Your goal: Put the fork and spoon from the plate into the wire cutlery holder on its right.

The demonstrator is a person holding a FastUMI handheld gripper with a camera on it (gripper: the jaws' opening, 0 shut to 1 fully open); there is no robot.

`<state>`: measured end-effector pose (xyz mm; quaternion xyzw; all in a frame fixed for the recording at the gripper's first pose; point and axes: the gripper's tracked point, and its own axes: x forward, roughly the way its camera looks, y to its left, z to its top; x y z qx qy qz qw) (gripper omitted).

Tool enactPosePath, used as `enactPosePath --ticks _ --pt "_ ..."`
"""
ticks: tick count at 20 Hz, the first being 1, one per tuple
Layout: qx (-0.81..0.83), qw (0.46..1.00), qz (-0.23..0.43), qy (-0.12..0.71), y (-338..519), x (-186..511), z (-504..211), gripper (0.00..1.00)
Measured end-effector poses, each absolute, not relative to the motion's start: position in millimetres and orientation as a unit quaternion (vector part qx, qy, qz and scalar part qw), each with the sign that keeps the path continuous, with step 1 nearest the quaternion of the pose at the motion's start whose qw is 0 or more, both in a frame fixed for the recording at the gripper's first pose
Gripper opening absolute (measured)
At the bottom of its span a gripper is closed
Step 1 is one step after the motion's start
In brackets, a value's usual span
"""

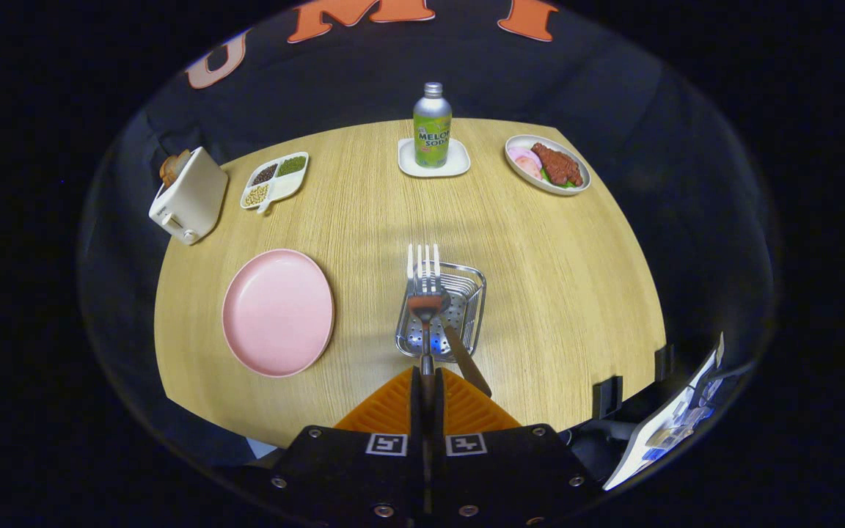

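My gripper (427, 375) is shut on the handle of the fork (423, 270), which points away from me. Its tines reach past the far rim of the wire cutlery holder (470, 293), and the fork hangs over the holder's left half. A second utensil with a brown handle (466, 361), apparently the spoon, lies in the holder with its handle leaning out over the near rim, just right of my fingers. Its head is hard to make out among the wires. The pink plate (278, 312) sits left of the holder with nothing on it.
On the round wooden table (562, 293) beyond the holder stand a soda bottle (432, 125) on a white coaster, a plate of meat (547, 164) far right, a divided dish of beans (276, 180) and a white toaster (186, 195) far left.
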<state>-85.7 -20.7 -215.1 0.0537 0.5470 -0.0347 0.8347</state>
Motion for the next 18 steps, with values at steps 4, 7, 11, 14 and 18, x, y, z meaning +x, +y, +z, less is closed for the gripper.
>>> enactPosePath --ticks 4,7,11,14,18 --pt "0.049 0.817 -0.035 0.573 -31.2 -84.1 -224.4 0.05" --pt "0.069 0.798 -0.023 0.598 -24.6 -83.6 -230.4 0.05" --pt "0.077 0.772 -0.018 0.631 -32.2 -84.3 -242.0 0.05" --pt "0.096 0.758 -0.012 0.645 -24.2 -83.8 -246.8 0.06" --pt "0.102 0.753 -0.008 0.65 -22.4 -75.8 -250.5 0.08"
